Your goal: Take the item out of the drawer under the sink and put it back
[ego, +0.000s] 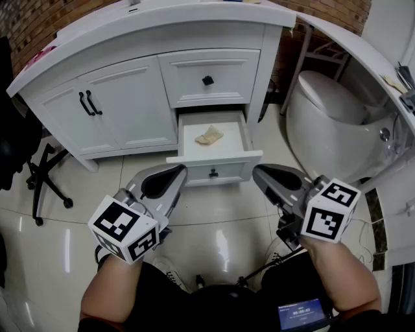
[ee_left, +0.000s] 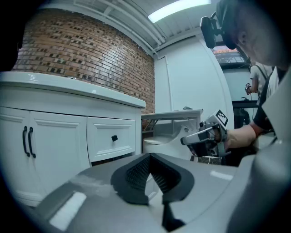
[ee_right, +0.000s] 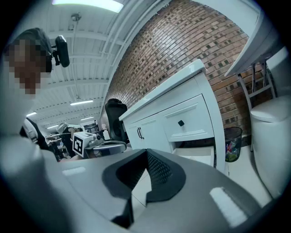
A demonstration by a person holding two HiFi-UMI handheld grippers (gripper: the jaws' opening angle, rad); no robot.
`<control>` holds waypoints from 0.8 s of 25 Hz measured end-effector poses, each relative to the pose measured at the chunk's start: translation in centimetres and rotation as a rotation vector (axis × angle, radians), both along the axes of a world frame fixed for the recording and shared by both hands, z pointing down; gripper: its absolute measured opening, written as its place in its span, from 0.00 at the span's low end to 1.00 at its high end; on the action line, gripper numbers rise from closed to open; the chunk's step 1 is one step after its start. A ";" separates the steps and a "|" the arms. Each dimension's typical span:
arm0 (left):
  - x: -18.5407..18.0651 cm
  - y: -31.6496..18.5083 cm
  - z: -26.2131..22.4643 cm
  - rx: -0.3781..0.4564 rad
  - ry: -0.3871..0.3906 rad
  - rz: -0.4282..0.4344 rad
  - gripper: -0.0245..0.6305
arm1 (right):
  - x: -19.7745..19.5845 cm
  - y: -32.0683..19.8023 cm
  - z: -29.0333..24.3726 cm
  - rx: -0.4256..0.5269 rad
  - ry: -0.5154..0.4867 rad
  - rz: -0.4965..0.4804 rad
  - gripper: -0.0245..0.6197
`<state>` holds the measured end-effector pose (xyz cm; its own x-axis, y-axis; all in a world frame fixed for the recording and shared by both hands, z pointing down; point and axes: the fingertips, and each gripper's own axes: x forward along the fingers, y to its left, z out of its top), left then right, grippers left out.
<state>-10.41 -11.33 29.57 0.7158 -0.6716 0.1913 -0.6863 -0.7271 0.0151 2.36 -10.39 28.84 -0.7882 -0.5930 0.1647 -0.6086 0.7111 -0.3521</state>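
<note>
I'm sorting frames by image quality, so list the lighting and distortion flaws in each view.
Head view: bright glare patches on the glossy floor tiles, and the vanity top bows. Left gripper view: dark vignetted corners, overexposed ceiling light. Right gripper view: fisheye curves the brick wall; a mosaic patch was added afterwards.

The open drawer (ego: 230,144) sits at twelve o'clock in the head view, pulled out of the white vanity (ego: 123,104). A crumpled beige item (ego: 209,135) lies on its white bottom, near the middle. The glossy tiled floor (ego: 214,217) carries the vanity, a toilet (ego: 327,120) at two o'clock and a black chair base (ego: 47,181) at nine o'clock.
</note>
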 end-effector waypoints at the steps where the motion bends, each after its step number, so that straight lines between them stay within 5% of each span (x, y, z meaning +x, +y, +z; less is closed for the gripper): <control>1: -0.1 -0.8 0.2 0.008 -0.005 -0.007 0.05 | 0.1 -0.7 0.2 0.001 0.002 0.009 0.04; 11: -0.7 -7.3 2.6 0.056 -0.103 -0.051 0.05 | 2.3 -7.6 1.9 -0.012 0.010 0.099 0.04; 20: -0.9 -10.2 4.5 0.004 -0.129 -0.045 0.05 | 2.5 -10.4 3.8 -0.035 0.055 0.088 0.04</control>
<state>-11.27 -21.54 34.05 0.6543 -0.7037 0.2769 -0.7146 -0.6952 -0.0782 4.91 -20.80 32.60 -0.7222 -0.6528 0.2284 -0.6875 0.6415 -0.3403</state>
